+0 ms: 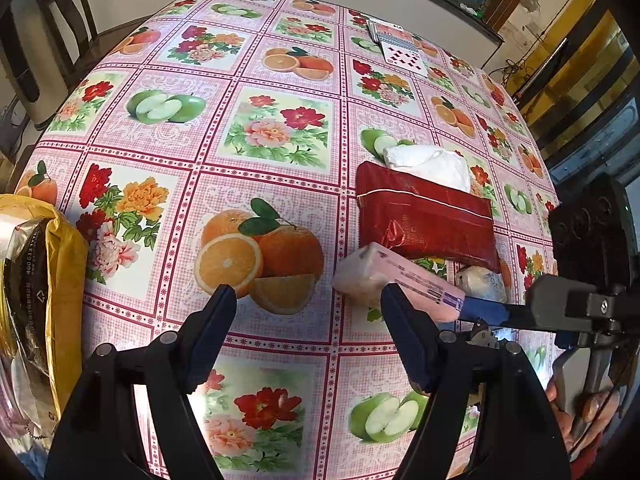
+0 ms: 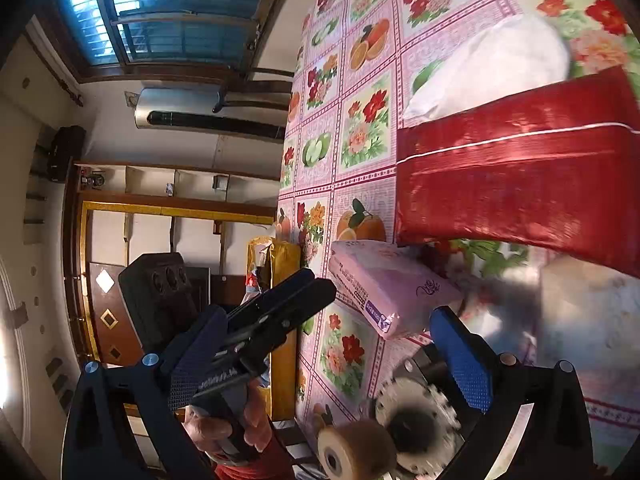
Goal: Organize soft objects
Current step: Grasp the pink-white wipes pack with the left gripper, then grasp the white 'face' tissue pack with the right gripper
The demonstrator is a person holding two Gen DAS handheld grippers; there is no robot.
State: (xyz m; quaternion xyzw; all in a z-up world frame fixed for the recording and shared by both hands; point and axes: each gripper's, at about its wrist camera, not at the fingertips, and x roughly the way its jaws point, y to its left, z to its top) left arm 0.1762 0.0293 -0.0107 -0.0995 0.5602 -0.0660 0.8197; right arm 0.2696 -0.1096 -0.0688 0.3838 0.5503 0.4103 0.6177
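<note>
Protruding white tissue (image 1: 430, 164), red pack (image 1: 424, 220)

Black gripper frames (image 1: 308, 312), blue textured fingers (image 2: 464, 352), silver screws, red sleeve.

- My left gripper's finger (image 1: 404, 336) is covering part of the pink tissue pack (image 1: 400, 280).
- The red tissue pack (image 2: 520, 176) is running off the right wrist view's right edge.
- A pale packet (image 1: 482, 282) is hiding behind the pink pack, its print too small to read.
- A yellow bag (image 1: 60, 264) is getting cut off at the left edge.
- A blurred reel (image 2: 416, 424) is sitting under my right gripper.
</note>
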